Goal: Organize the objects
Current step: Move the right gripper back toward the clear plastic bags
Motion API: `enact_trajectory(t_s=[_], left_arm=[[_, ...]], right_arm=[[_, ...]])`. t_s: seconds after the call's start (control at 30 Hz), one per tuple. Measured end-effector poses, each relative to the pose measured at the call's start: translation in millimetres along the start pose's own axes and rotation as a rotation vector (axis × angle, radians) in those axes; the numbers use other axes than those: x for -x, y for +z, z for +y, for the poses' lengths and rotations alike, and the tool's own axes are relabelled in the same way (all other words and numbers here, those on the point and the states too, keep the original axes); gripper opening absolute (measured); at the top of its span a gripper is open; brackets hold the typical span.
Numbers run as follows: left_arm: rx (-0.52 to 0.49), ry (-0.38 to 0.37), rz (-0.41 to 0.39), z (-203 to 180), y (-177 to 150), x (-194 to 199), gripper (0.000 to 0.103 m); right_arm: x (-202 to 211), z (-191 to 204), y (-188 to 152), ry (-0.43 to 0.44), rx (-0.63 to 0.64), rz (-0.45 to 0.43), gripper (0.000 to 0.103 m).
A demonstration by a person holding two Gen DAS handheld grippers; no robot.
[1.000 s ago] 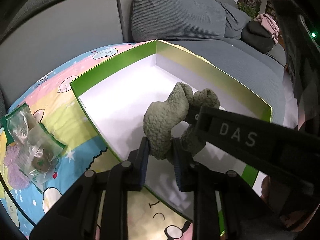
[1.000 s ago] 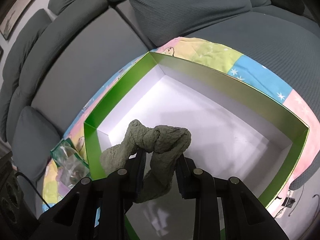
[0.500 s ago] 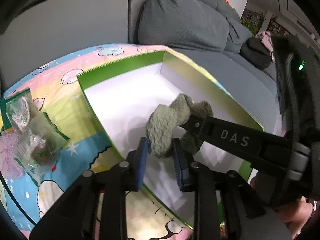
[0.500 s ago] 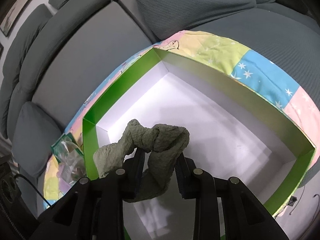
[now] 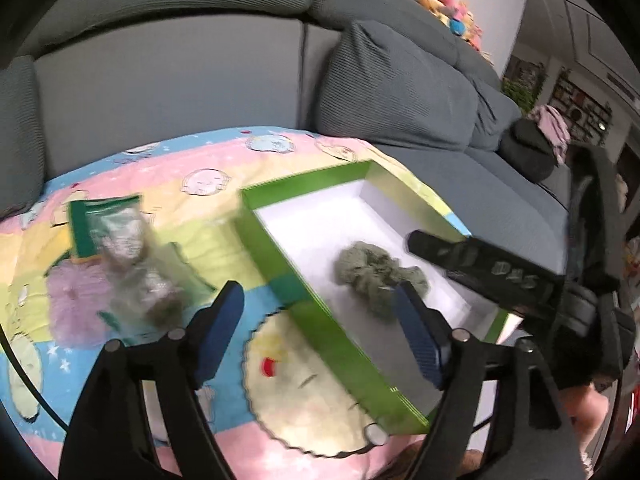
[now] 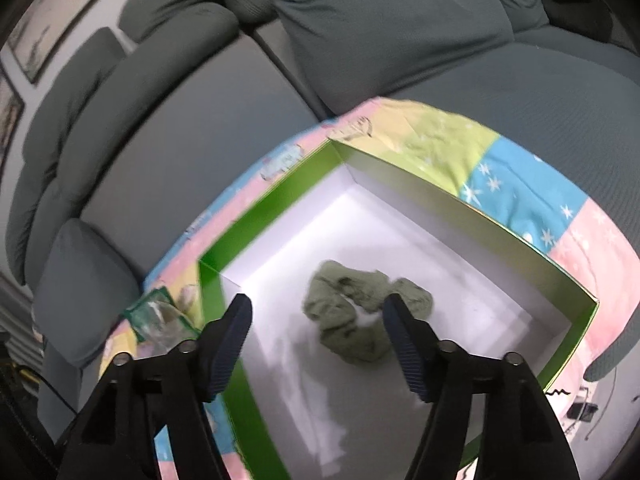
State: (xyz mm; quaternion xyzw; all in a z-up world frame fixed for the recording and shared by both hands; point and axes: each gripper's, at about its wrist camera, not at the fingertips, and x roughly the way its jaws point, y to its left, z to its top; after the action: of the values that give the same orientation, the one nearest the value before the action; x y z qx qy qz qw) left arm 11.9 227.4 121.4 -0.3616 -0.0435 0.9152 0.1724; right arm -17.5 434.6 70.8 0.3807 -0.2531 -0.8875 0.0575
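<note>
A crumpled green cloth (image 5: pixel 372 276) lies on the white floor of the green-walled box (image 5: pixel 276 252); it also shows in the right wrist view (image 6: pixel 352 320) inside the box (image 6: pixel 256 216). My left gripper (image 5: pixel 320 320) is open and empty above the box's near wall. My right gripper (image 6: pixel 318 320) is open and empty above the cloth; it also shows in the left wrist view (image 5: pixel 480 260) over the box.
The box sits on a pastel cartoon blanket (image 5: pixel 168 184) on a grey sofa (image 5: pixel 168 76). Clear plastic packets with green edges (image 5: pixel 116 240) and a purple fluffy item (image 5: pixel 76 300) lie left of the box. A grey cushion (image 5: pixel 392 84) stands behind it.
Both grippers have opened and let go of the green cloth, which now lies in the box. Both have pulled back; the left has swung left.
</note>
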Motion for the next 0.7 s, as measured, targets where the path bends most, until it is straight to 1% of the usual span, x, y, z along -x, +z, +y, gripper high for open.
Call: enact_trajectory(t_s=[0.07,0.17,0.33,0.37,0.57,0.7], left_arm=[[0.018,0.029,-0.013,10.6,-1.9,7.1,0.084],[0.056,0.069,-0.025,30.8,-5.1,17.1,0.086],[0.124,0.117,-0.028,66.3,-11.2,28.9,0.088],[0.137,0.124,-0.028,72.7,-13.3,31.3,0.089],[0.218,0.183,-0.034,112.2,-24.0,41.5,0.094],[0.272,0.209,-0.03,138.1,-30.6,43.6,0.099]], right_arm=[[4.7,6.7,0.8,0.018,0.011,-0.017,0.076],[11.4,22.5,-0.4,0.047,0.043,-0.038,0.078],[15.2,52.1,-6.2,0.099,0.118,-0.033,0.082],[14.5,59.1,-7.5,0.108,0.135,-0.029,0.084],[3.1,99.5,-18.7,0.15,0.232,0.021,0.087],[-4.4,130.3,-25.1,0.207,0.279,0.067,0.092]])
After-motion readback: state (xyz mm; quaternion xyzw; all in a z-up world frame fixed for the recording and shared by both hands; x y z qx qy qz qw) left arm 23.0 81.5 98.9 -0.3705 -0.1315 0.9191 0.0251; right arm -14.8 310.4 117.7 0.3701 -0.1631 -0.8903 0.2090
